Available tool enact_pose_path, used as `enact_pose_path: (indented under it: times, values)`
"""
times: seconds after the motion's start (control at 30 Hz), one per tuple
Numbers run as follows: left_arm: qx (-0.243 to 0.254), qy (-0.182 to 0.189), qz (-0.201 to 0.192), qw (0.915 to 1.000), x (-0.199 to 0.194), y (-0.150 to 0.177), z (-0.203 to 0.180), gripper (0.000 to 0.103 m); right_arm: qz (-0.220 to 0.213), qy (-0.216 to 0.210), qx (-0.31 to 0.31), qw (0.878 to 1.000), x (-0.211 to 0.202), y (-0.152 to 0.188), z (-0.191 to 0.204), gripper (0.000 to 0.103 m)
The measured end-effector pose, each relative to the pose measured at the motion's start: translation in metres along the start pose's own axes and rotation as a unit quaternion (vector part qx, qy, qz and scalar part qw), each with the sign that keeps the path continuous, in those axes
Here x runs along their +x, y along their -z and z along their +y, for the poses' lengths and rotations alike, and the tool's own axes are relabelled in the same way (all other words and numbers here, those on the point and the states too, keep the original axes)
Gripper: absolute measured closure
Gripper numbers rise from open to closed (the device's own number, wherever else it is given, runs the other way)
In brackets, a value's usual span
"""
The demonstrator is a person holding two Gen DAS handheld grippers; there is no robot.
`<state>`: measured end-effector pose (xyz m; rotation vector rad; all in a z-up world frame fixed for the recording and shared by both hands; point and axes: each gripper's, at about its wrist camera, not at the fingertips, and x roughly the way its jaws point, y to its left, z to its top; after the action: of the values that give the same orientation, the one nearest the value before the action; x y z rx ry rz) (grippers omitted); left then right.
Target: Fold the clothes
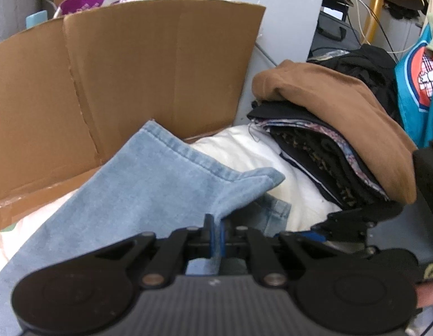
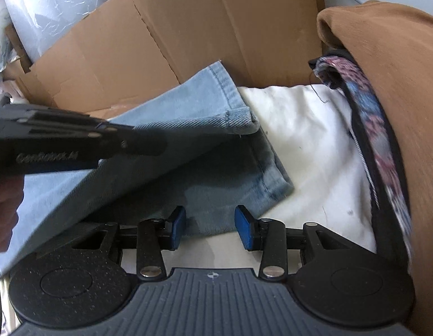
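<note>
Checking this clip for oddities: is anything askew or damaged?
One hem corner of the jeans is flipped over, and the folded clothes stack leans, layers sliding out. The cardboard box looks creased. Nothing spilled.

Your left wrist camera sits just behind its own jaws, tilted down, very near the light blue jeans (image 1: 149,184), facing the cardboard box (image 1: 126,78) with the stacked clothes (image 1: 342,140) at the frame's right. Your right wrist camera looks down likewise, closer to that stack, now at its right edge. Both views share the jeans, box, stack and white bedding (image 2: 306,145).
</note>
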<state>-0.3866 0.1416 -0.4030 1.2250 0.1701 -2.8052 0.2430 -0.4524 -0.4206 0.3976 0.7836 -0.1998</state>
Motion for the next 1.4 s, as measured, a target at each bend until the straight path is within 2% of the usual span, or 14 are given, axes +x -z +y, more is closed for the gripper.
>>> enact_pose_path:
  times: [0.57,0.67,0.8,0.87,0.93,1.03,1.17,1.3,1.4]
  values:
    - [0.021,0.029,0.048,0.9982,0.035,0.012,-0.019,0.099,-0.013,0.006,0.031,0.999,-0.039,0.034,-0.007,0.057]
    - [0.019,0.034,0.051,0.998,0.035,0.012,-0.02,0.096,-0.012,0.004,0.035,0.999,-0.041,0.038,-0.007,0.057]
    - [0.037,0.066,0.042,0.9963,0.023,0.008,-0.02,0.082,-0.012,0.0,0.04,0.999,-0.041,0.038,-0.007,0.057]
    - [0.057,0.072,0.054,0.9944,0.016,0.006,-0.02,0.075,-0.013,-0.002,0.045,0.999,-0.04,0.038,-0.007,0.057]
    - [0.076,0.077,0.065,0.992,0.01,0.003,-0.019,0.074,-0.015,-0.004,0.047,0.999,-0.039,0.037,-0.007,0.057]
    - [0.089,0.061,0.077,0.9911,-0.003,-0.002,-0.008,0.071,-0.018,-0.006,0.047,0.999,-0.04,0.036,-0.006,0.057]
    - [0.113,0.043,0.087,0.9889,-0.027,-0.006,0.011,0.053,-0.021,-0.009,0.049,0.999,-0.042,0.036,-0.003,0.057]
    - [0.117,0.02,0.091,0.9887,-0.052,-0.007,0.034,0.05,-0.021,-0.011,0.045,0.999,-0.043,0.034,0.0,0.057]
    - [0.126,0.008,0.098,0.9871,-0.067,0.0,0.043,0.041,-0.019,-0.011,0.039,0.999,-0.045,0.033,0.004,0.057]
